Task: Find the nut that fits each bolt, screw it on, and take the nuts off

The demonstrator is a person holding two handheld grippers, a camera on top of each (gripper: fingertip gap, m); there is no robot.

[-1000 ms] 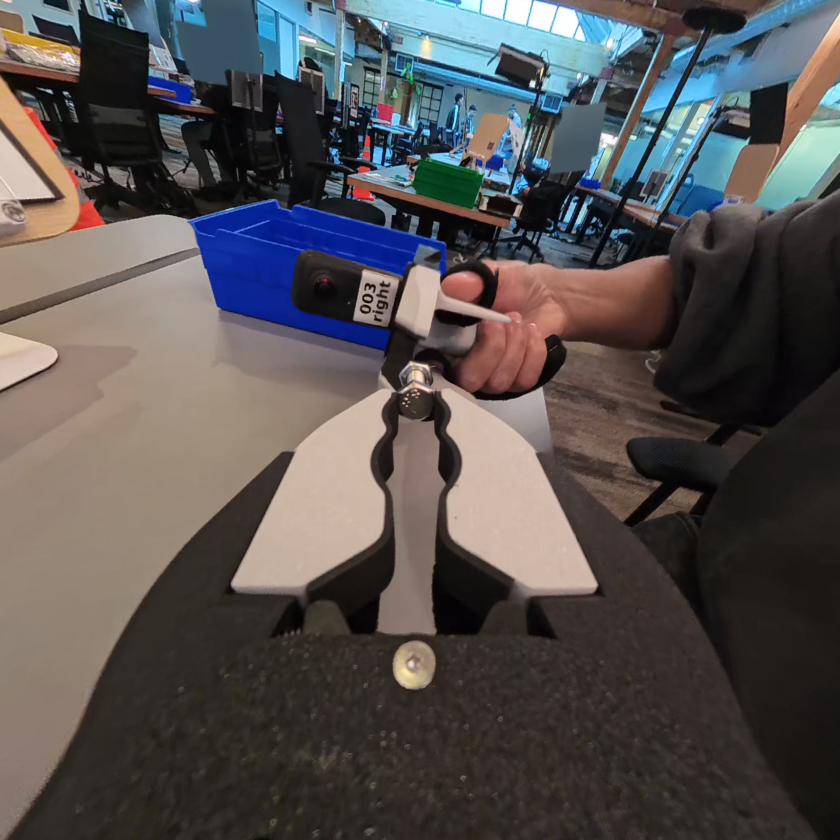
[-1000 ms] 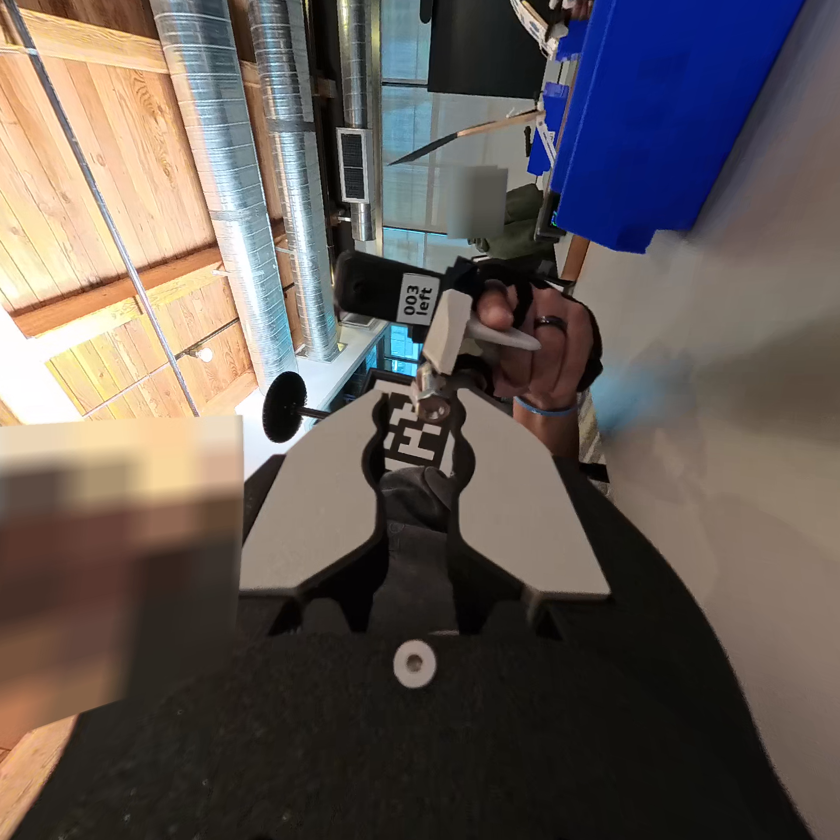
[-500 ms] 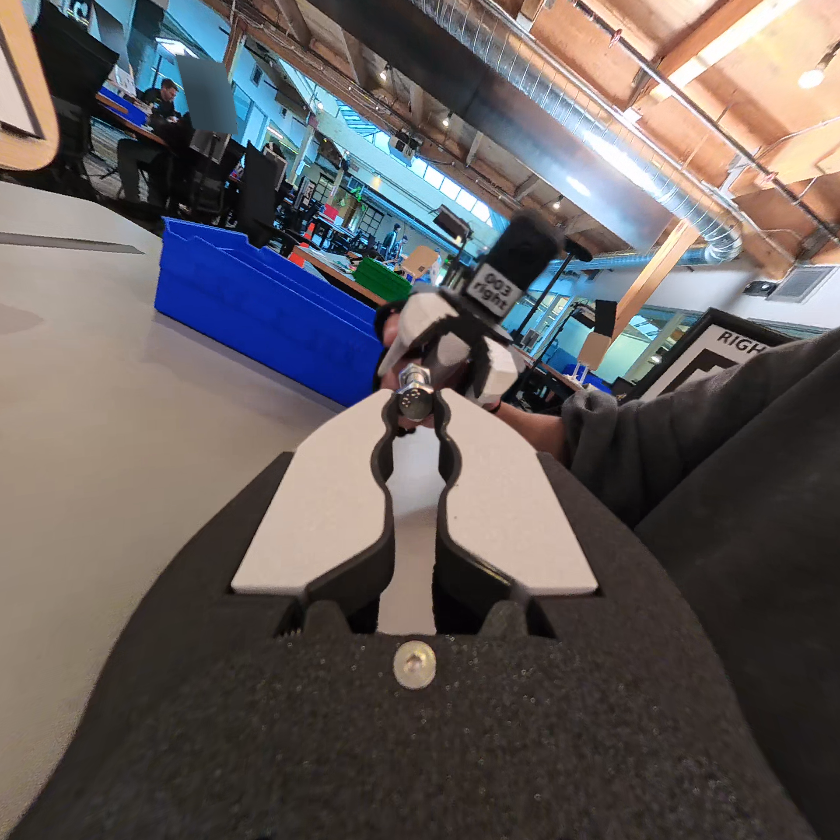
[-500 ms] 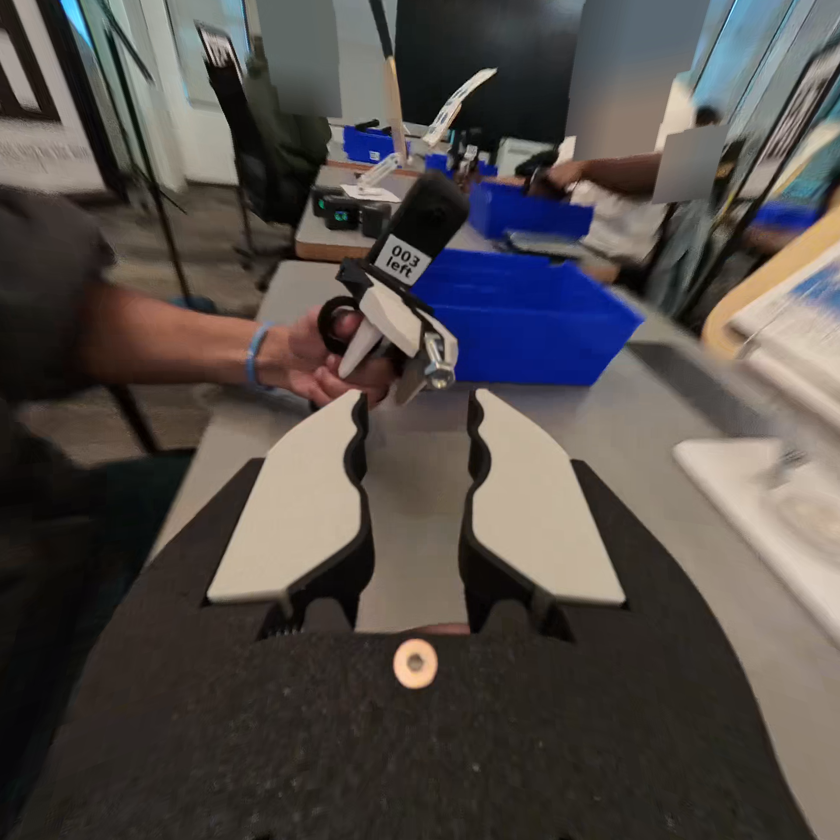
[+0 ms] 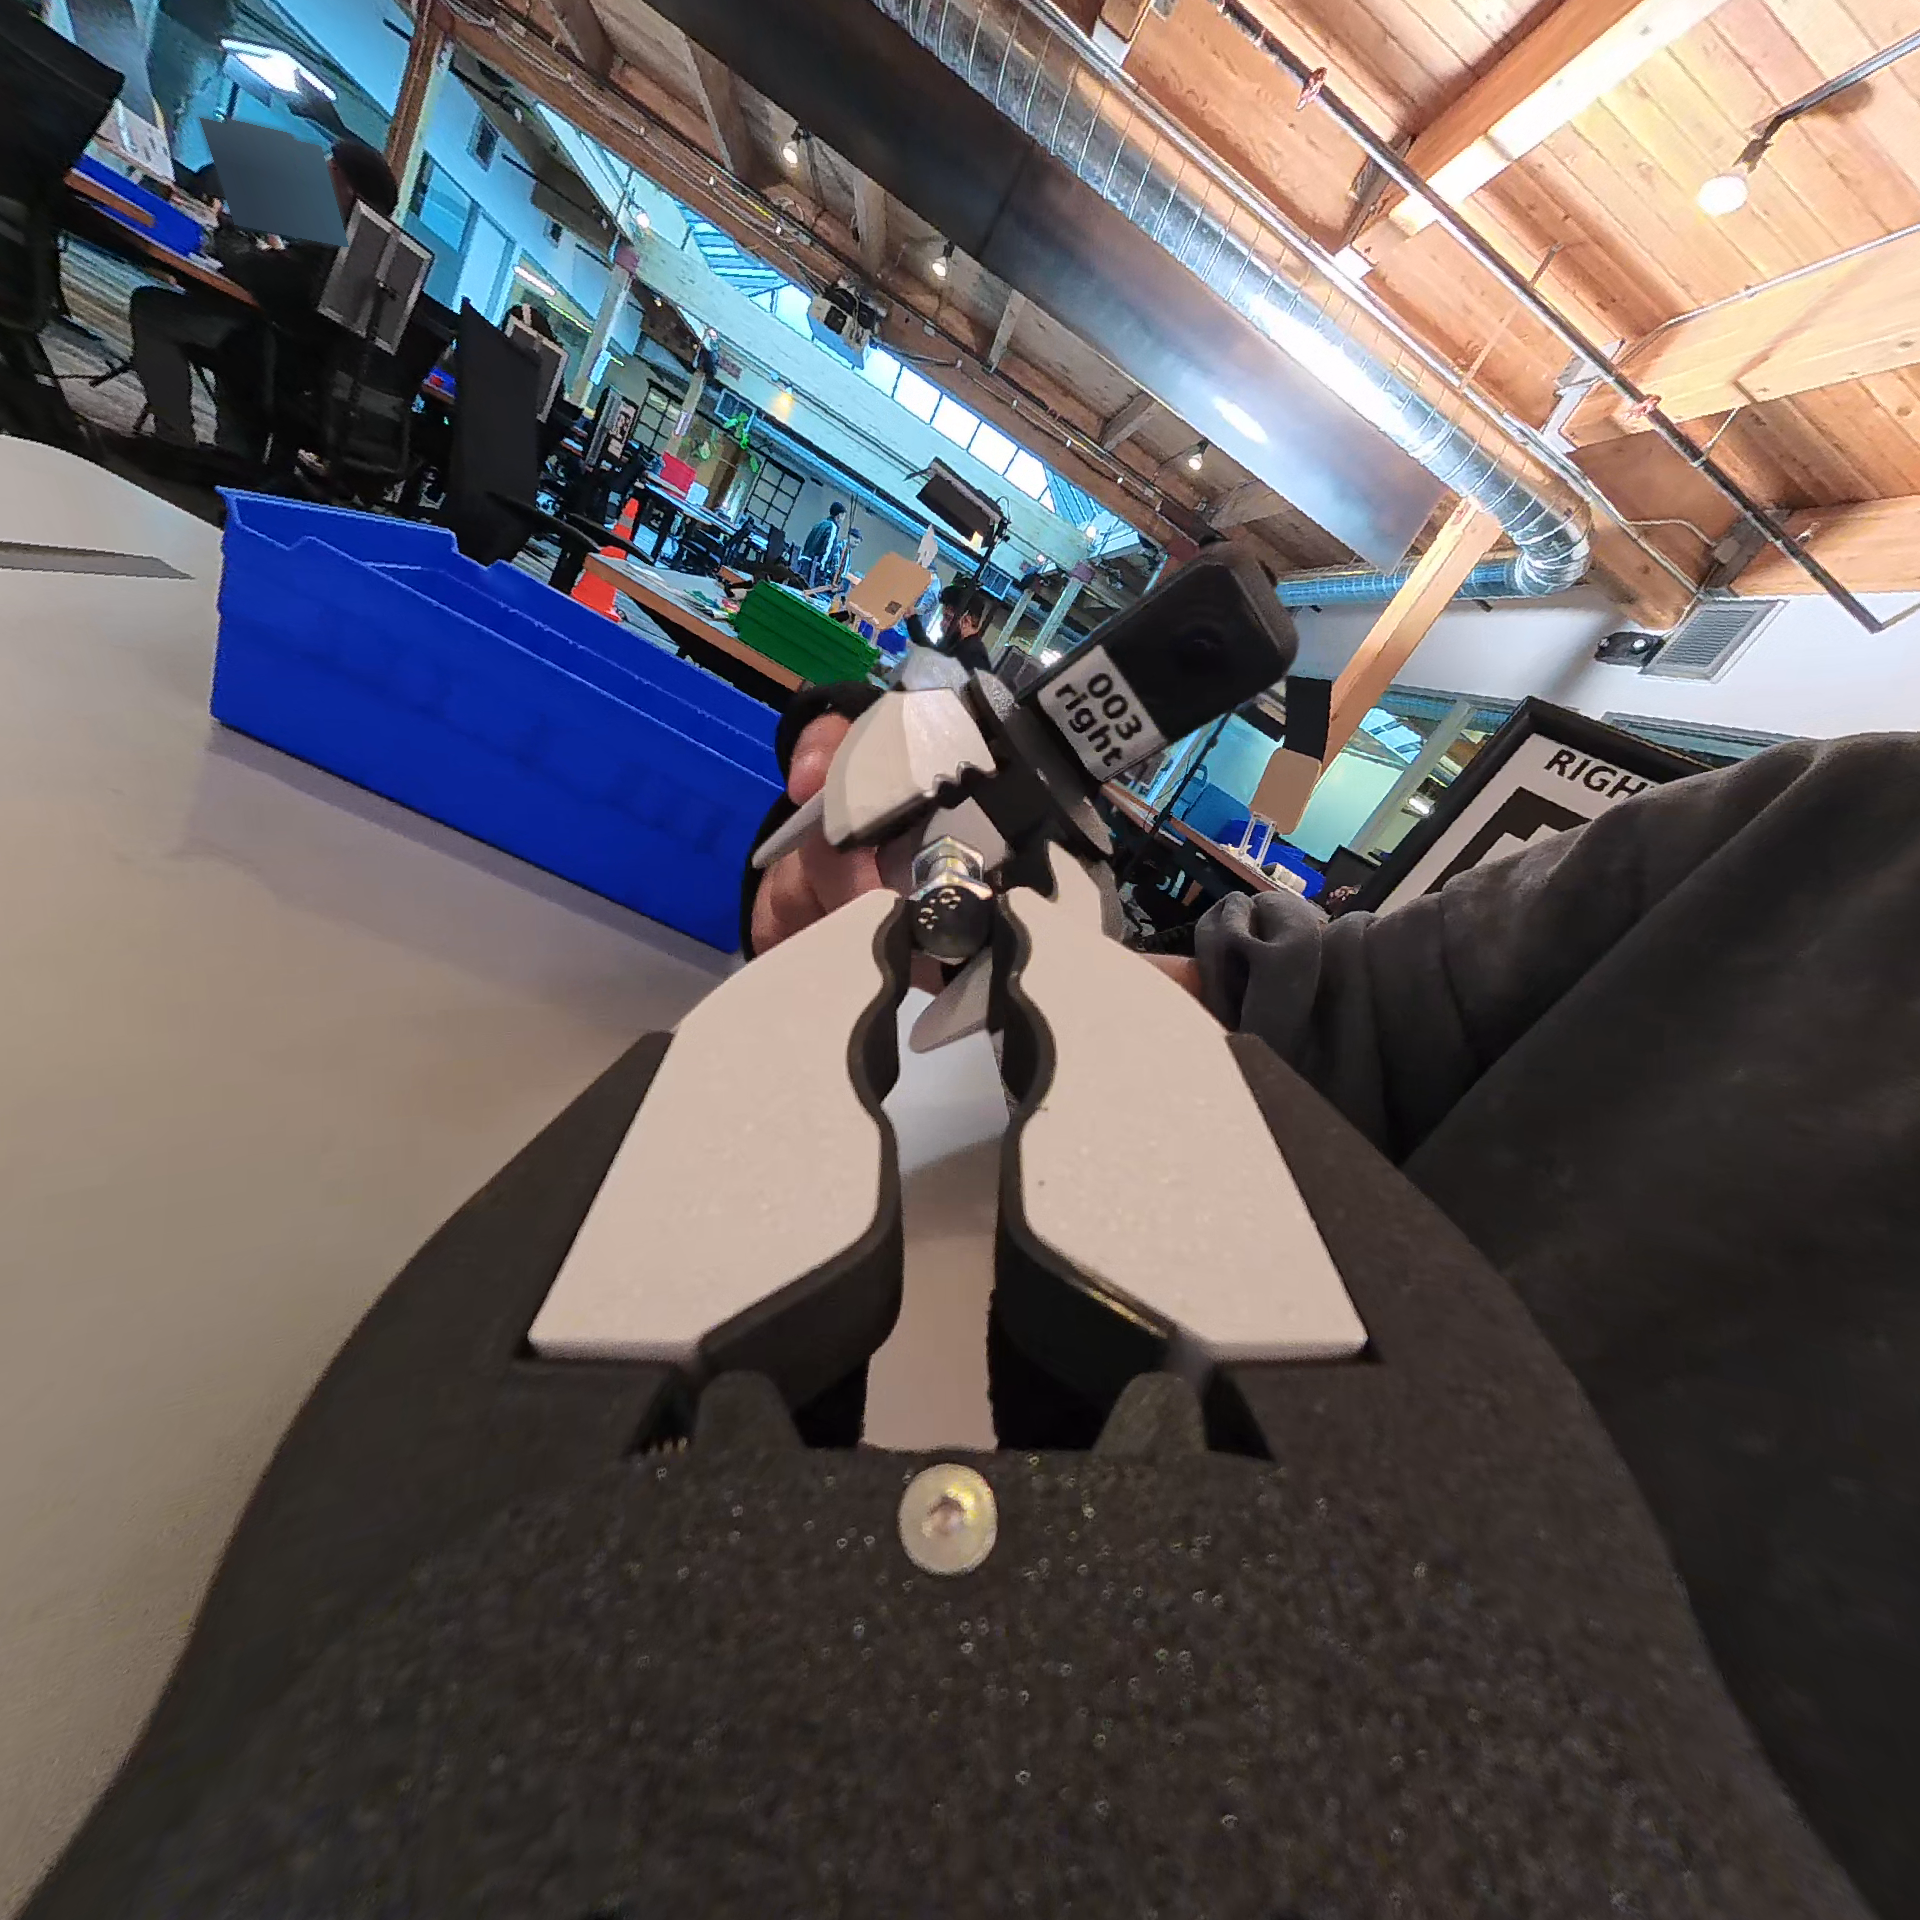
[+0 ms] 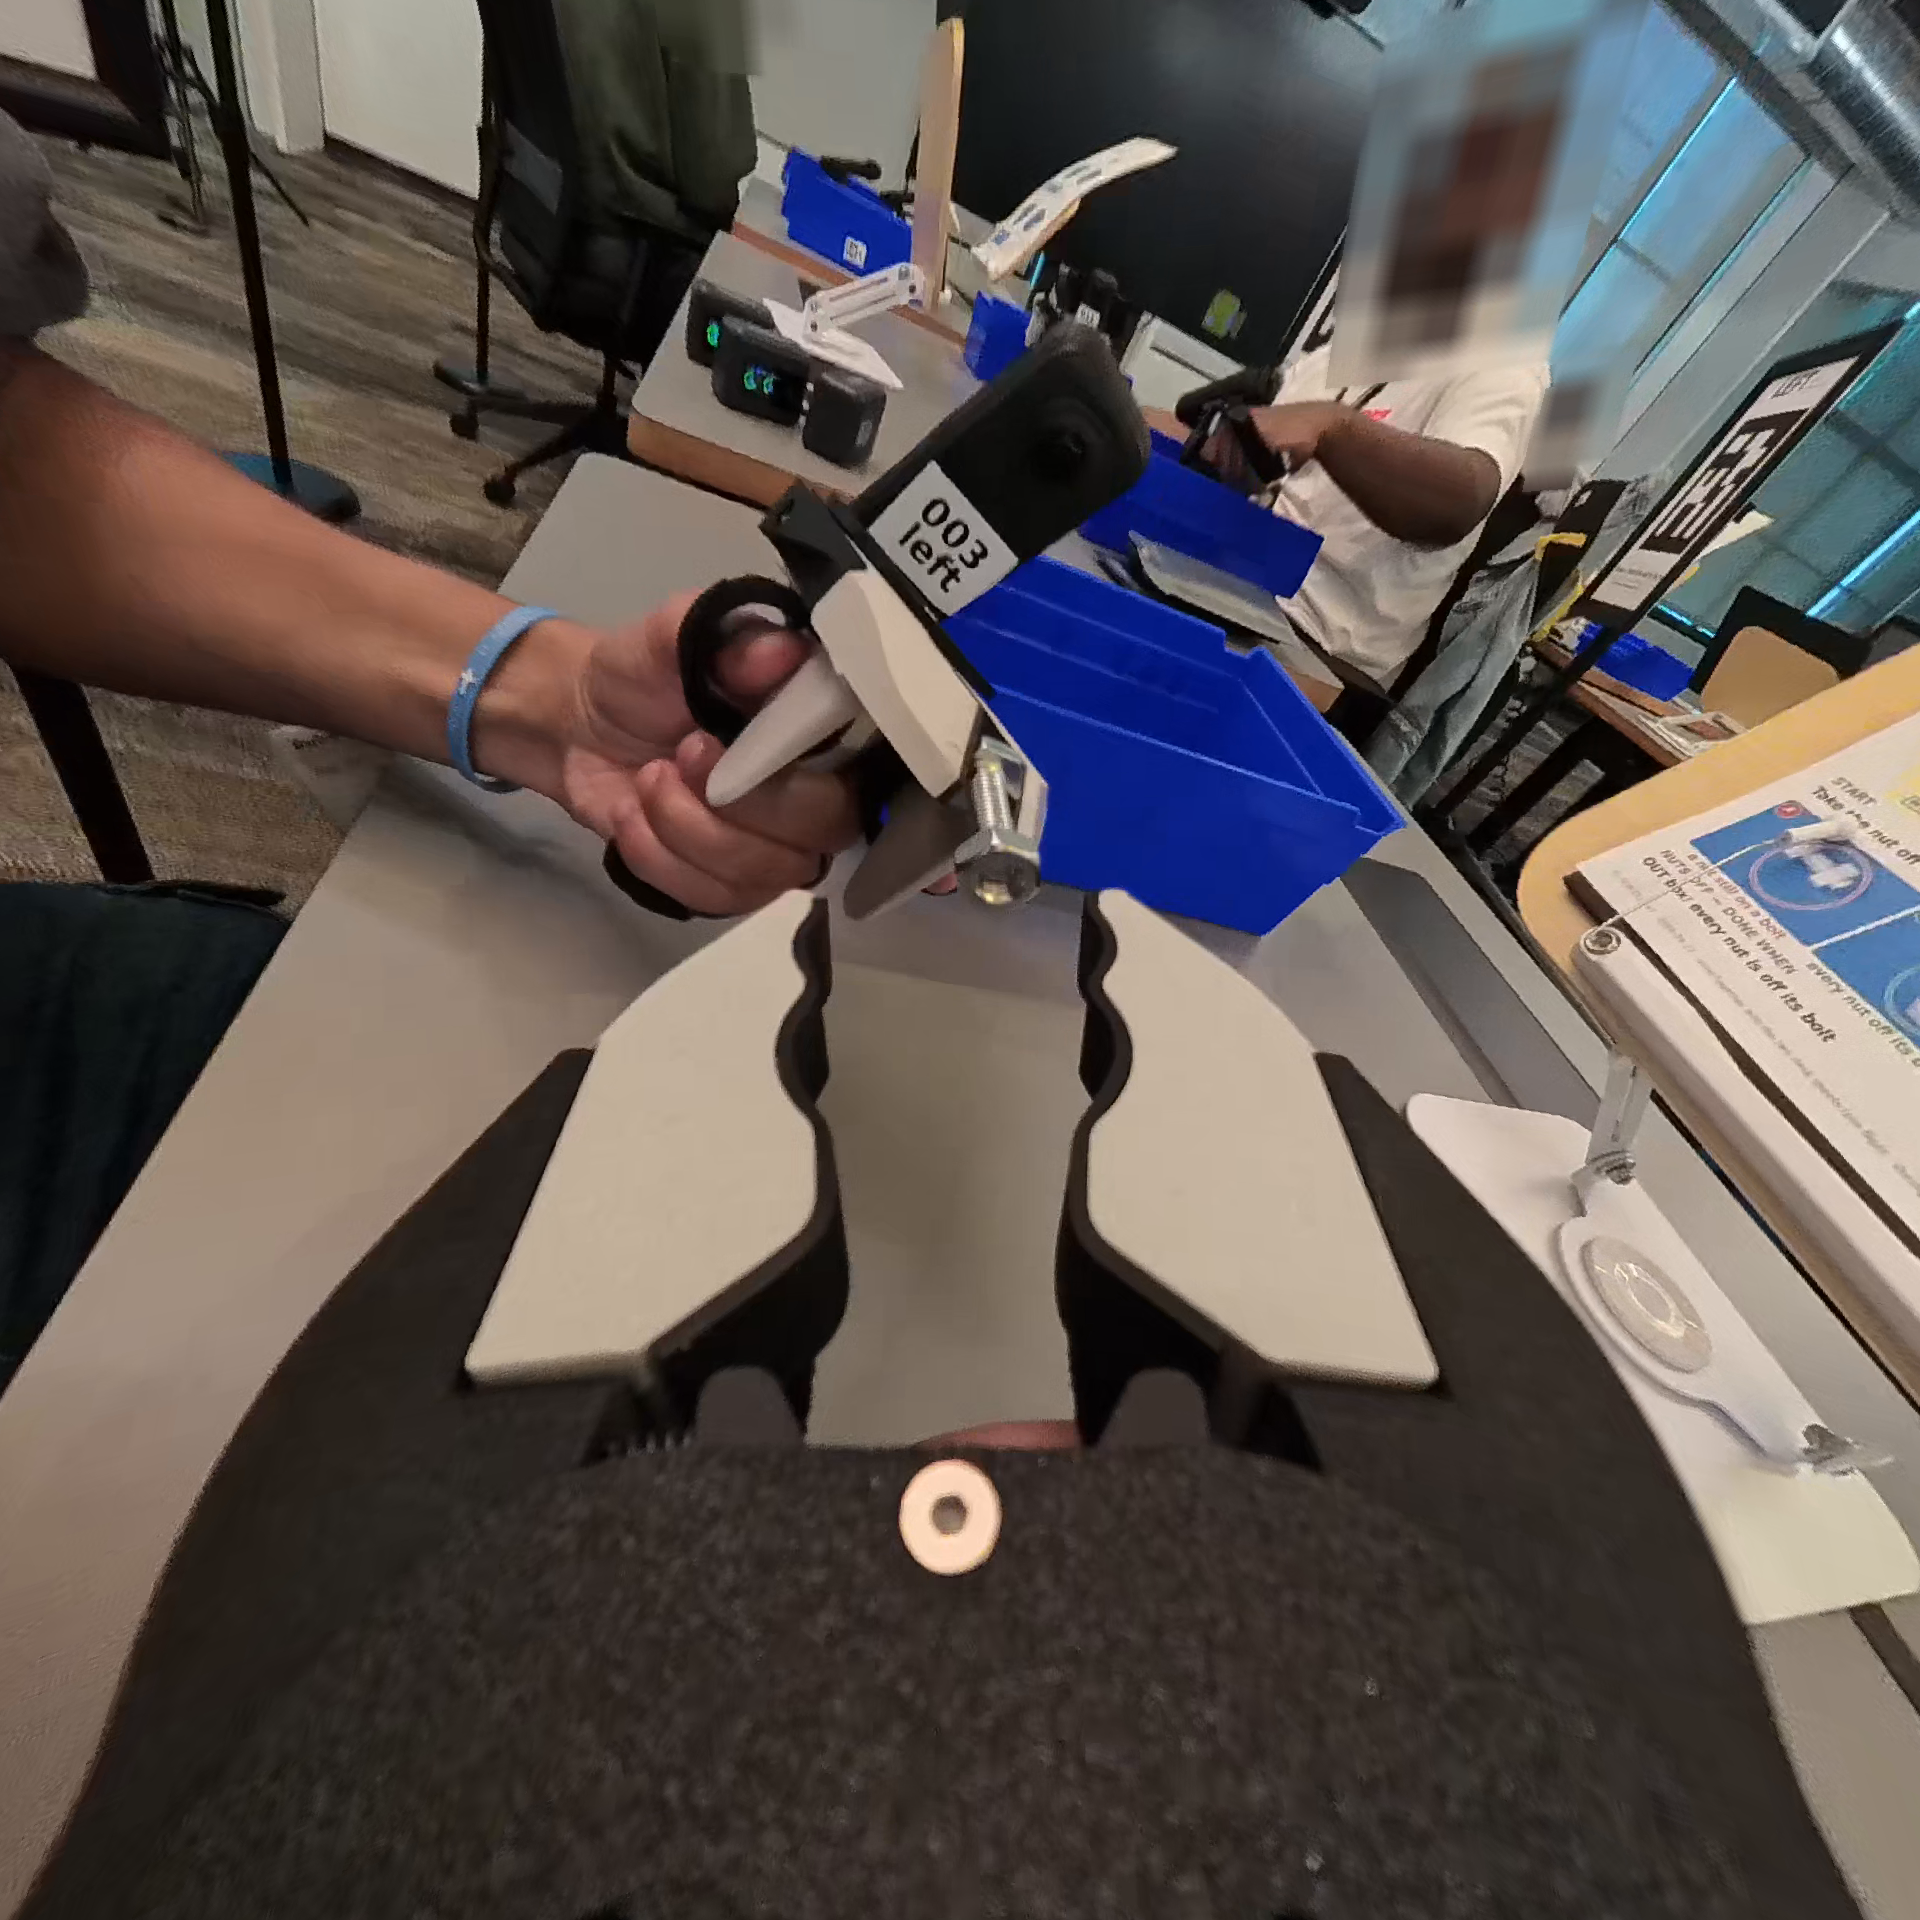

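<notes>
My left gripper (image 5: 948,925) is shut on a silver bolt (image 5: 948,920), whose marked head faces the camera, with what looks like a nut (image 5: 940,860) just beyond it. In the right wrist view the left gripper (image 6: 966,852) is held up over the table with the bolt (image 6: 995,831) at its fingertips. My right gripper (image 6: 951,935) is open and empty, just short of the bolt and below it. In the left wrist view one white finger (image 5: 894,764) of the right gripper stands close behind the bolt.
A blue bin (image 5: 468,665) stands on the grey table (image 5: 260,987) behind the grippers; it also shows in the right wrist view (image 6: 1164,748). An instruction board (image 6: 1766,935) on a white stand base (image 6: 1662,1351) is at the right. A dark sleeve (image 5: 1558,1039) fills the right side. Left and right tips are no more than a few centimetres apart.
My right gripper let go of the bolt's far end, opened and rolled back upright. My left gripper kept the bolt and tilted upward.
</notes>
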